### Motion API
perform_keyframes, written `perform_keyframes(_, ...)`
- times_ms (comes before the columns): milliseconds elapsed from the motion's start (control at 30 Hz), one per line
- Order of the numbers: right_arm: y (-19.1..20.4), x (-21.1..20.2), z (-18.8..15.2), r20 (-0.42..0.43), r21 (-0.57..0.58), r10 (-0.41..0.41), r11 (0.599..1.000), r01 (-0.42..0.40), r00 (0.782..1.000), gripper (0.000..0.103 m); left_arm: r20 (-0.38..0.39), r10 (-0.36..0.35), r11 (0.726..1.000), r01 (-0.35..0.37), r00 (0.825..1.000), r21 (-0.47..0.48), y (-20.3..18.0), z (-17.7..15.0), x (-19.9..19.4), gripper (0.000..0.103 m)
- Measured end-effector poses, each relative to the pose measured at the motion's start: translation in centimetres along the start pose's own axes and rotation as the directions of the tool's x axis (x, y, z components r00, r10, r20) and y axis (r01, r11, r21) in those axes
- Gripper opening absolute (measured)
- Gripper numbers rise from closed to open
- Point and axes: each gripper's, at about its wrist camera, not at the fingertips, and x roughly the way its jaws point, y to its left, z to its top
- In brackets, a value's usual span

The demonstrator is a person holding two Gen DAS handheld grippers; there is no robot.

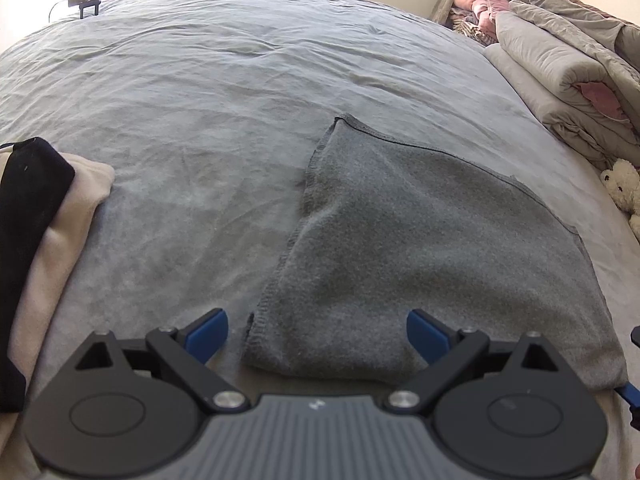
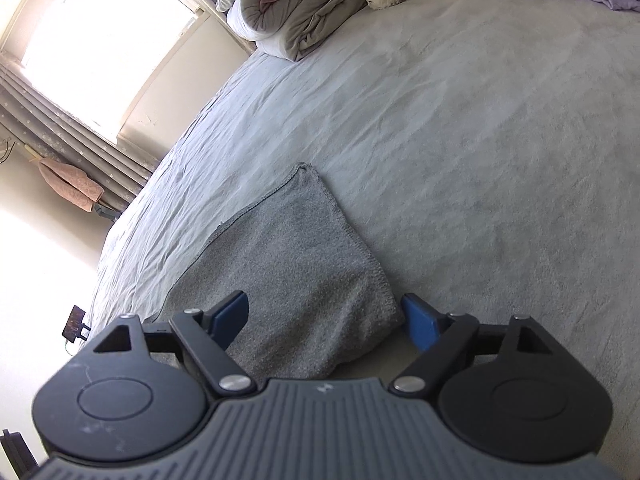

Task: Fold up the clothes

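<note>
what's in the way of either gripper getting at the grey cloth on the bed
Nothing visible. The left gripper and the right gripper are both open, each facing a near corner of the grey cloth, with nothing lying on it. The black and beige clothes sit off to the left, apart from it.

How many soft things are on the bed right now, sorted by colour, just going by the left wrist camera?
Grey: 1, the grey cloth lying flat between the open left gripper fingers.
Black: 1, the black garment.
Beige: 1, the beige garment under the black one.
Taupe: 1, the folded comforter.
White: 1, the plush toy.
Total: 5.
</note>
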Motion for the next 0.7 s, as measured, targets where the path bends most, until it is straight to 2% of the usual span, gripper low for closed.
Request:
perform_keyframes(167,-0.4,-0.2,-0.9,-0.012,0.035,-0.012,0.999,0.012,1.000,0.085,0.005,0.004,1.000,-0.004,1.000,-0.006,0.0,0.0,-0.1,0.097)
perform_keyframes(267,0.3,-0.7,-2.0,0.000,0.002,-0.023,1.000,0.023,1.000,0.084,0.026,0.023,0.999,-0.023,0.999,0.028,-0.7,-0.3,-0.2,0.097)
perform_keyframes(433,0.4,-0.2,-2.6,0.029,-0.008,-0.014,1.000,0.015,0.999,0.071,0.044,0.027,0.997,-0.030,0.999,0.070,-1.6,-0.6,-0.3,0.097)
perform_keyframes(700,1.0,0.3,-3.1,0.095,-0.009,-0.032,0.999,0.033,0.995,0.067,0.072,0.048,0.993,-0.056,0.996,0.108,-2.3,-0.8,-0.5,0.097)
